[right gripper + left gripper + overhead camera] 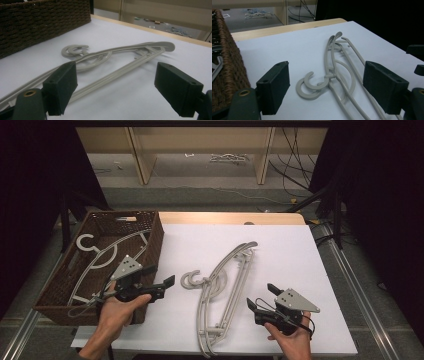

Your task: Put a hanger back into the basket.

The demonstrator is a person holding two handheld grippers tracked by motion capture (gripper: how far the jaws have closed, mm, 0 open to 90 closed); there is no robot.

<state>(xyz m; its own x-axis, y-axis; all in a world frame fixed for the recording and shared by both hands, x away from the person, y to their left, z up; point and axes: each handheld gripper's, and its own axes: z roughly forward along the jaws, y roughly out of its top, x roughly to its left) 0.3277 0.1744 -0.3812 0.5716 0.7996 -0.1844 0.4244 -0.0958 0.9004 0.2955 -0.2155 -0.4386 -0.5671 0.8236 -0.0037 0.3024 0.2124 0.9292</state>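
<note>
Left hand-held gripper [161, 283] is hovering wide open and empty beside the basket [155, 237], jaws facing the grey hangers [225, 290] lying stacked mid-bench [280, 245]. Right hand-held gripper [261, 296] is waiting open too, near their lower end.

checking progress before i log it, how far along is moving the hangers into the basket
Done: one hanger already lies in the basket. In hand: nothing is gripped; the left hand-held gripper is open beside the basket, pointing at the hooks of the hangers on the table. The right hand-held gripper is open near them. Left: those stacked hangers, two by their hooks.
</note>
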